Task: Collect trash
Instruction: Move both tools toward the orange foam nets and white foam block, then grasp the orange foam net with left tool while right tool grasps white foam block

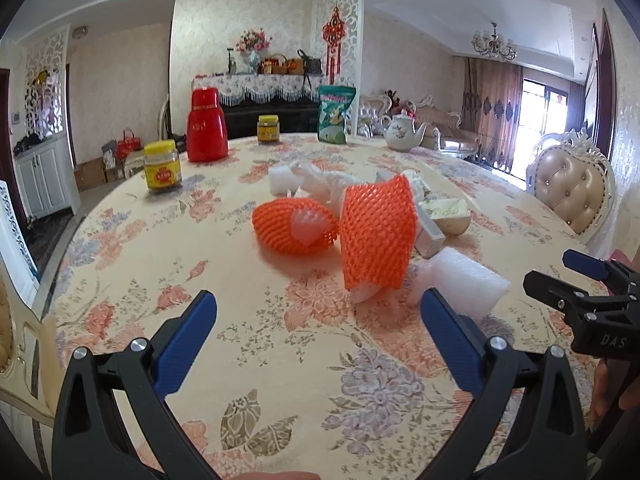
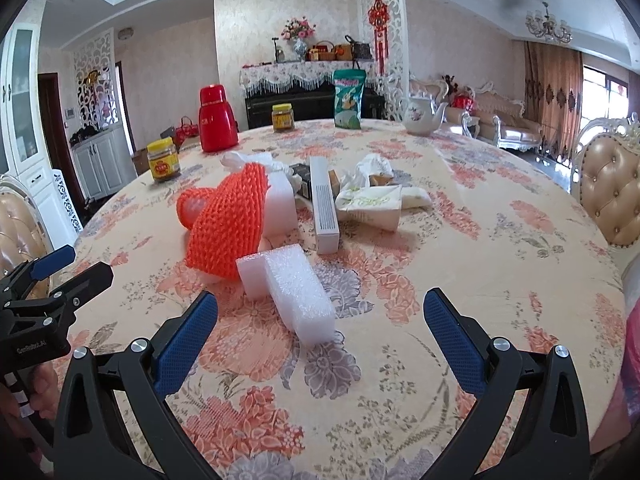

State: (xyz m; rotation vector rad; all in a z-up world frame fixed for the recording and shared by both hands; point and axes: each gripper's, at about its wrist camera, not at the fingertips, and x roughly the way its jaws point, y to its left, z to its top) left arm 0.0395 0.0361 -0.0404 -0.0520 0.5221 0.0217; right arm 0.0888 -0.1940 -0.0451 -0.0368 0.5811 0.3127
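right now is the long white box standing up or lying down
Lying down: the long white box rests flat on the table, lengthwise among the trash.

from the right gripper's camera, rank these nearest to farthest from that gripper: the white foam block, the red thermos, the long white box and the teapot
1. White foam block, just ahead between the open fingers.
2. Long white box, mid-table, slightly right of the foam.
3. Red thermos, far left, and teapot, far right: too close to call.
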